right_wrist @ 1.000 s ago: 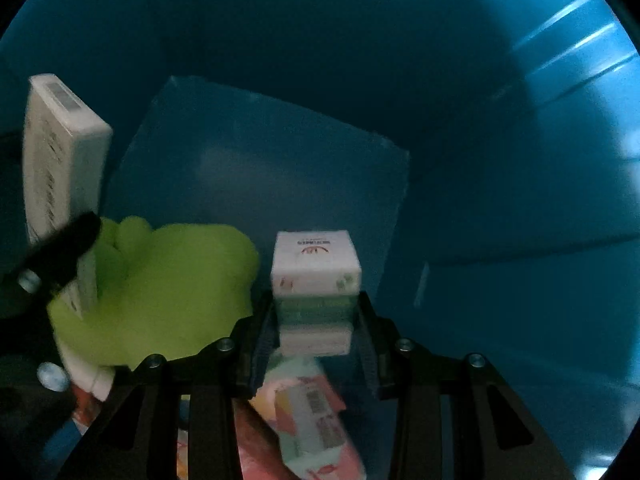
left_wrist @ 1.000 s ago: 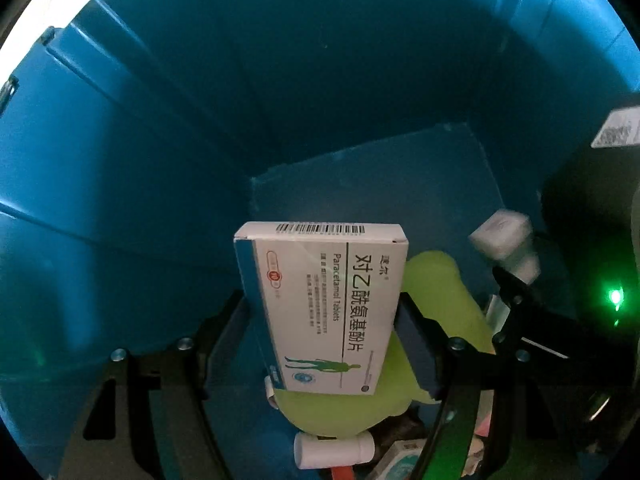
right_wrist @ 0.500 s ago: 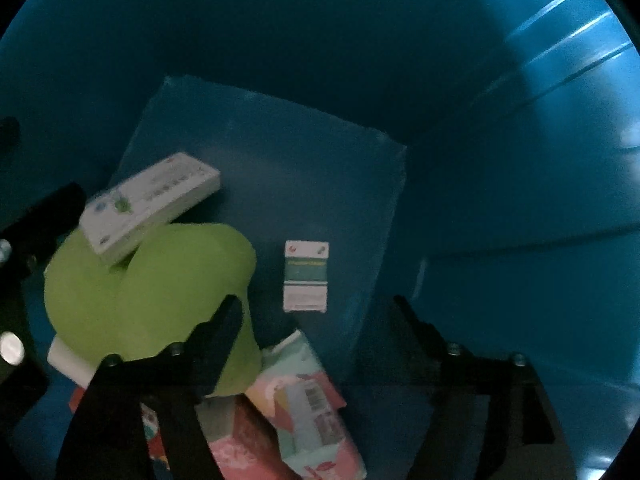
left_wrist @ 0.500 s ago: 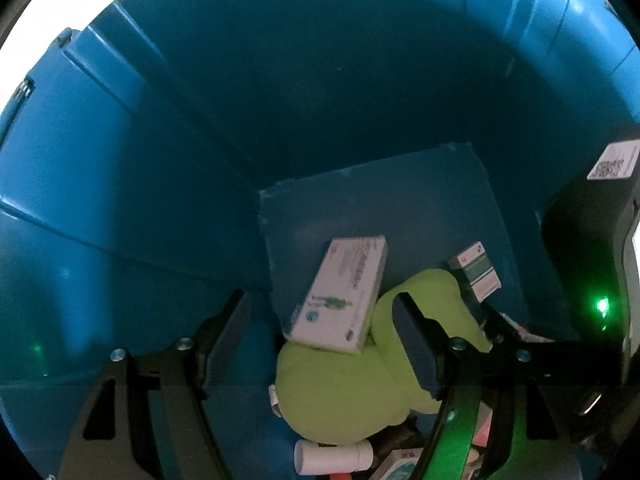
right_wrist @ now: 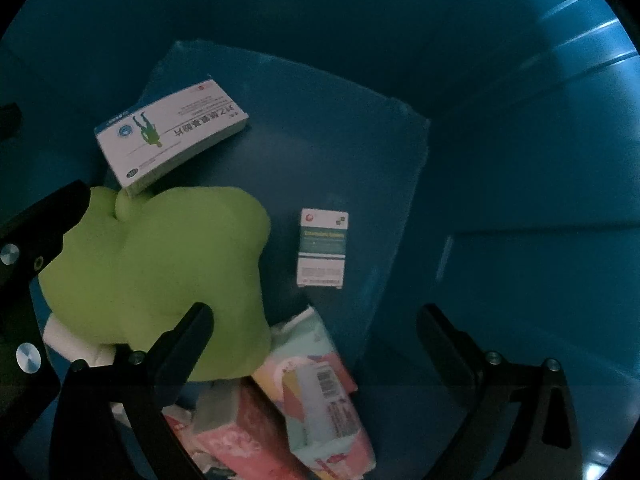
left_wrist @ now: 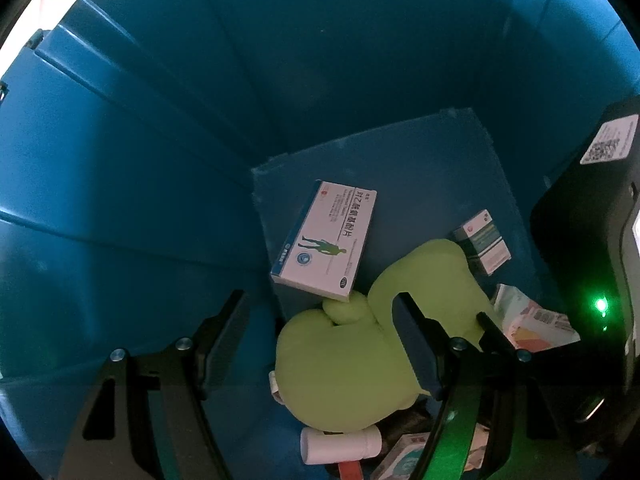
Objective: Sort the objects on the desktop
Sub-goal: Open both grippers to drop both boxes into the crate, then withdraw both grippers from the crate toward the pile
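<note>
While both grippers are pointing down into the blue bin (left_wrist: 168, 128), nothing is sitting between either pair of jaws. The left gripper (left_wrist: 320, 336) is hanging with its jaws apart and empty above the green plush (left_wrist: 352, 360). The right gripper (right_wrist: 316, 344) is standing at its widest, its jaws having just been opening, with nothing between them.

On the bin floor, the large white box (left_wrist: 326, 238) is lying face up near the floor's far left corner, one corner propped on the plush. The small box (right_wrist: 323, 248) is lying flat on bare floor just beside the plush, toward the right wall, touching nothing.

Along the near edge of the floor a white bottle (left_wrist: 340, 444) is lying on its side, partly under the plush, and pink packets (right_wrist: 316, 396) are piling up beside it.
</note>
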`<state>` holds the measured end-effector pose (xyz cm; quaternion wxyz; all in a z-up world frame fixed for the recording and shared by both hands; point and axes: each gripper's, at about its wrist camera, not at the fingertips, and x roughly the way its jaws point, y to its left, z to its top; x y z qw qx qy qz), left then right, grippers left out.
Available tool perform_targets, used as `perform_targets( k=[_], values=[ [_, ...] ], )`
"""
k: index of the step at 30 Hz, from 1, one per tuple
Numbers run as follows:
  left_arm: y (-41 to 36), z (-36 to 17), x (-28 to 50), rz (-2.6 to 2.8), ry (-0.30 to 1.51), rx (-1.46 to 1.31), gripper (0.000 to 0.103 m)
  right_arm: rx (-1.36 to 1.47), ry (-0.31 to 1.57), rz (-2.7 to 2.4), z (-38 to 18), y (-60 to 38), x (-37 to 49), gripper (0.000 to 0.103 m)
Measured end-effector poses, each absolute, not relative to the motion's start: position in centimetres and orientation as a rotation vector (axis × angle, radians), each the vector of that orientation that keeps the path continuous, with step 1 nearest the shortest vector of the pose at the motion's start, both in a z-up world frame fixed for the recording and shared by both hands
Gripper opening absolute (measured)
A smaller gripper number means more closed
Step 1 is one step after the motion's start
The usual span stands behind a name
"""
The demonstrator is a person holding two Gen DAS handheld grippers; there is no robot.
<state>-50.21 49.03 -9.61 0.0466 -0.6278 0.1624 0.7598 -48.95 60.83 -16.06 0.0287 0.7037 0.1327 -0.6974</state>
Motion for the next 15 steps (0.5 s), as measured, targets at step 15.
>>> perform_targets(
  k=[15],
  values=[
    [49.3,-4.5,-47.0,2.355,0.36,-1.828,0.073,2.117,0.373,-2.193,-10.6,61.7,-47.2,0.103]
  ],
)
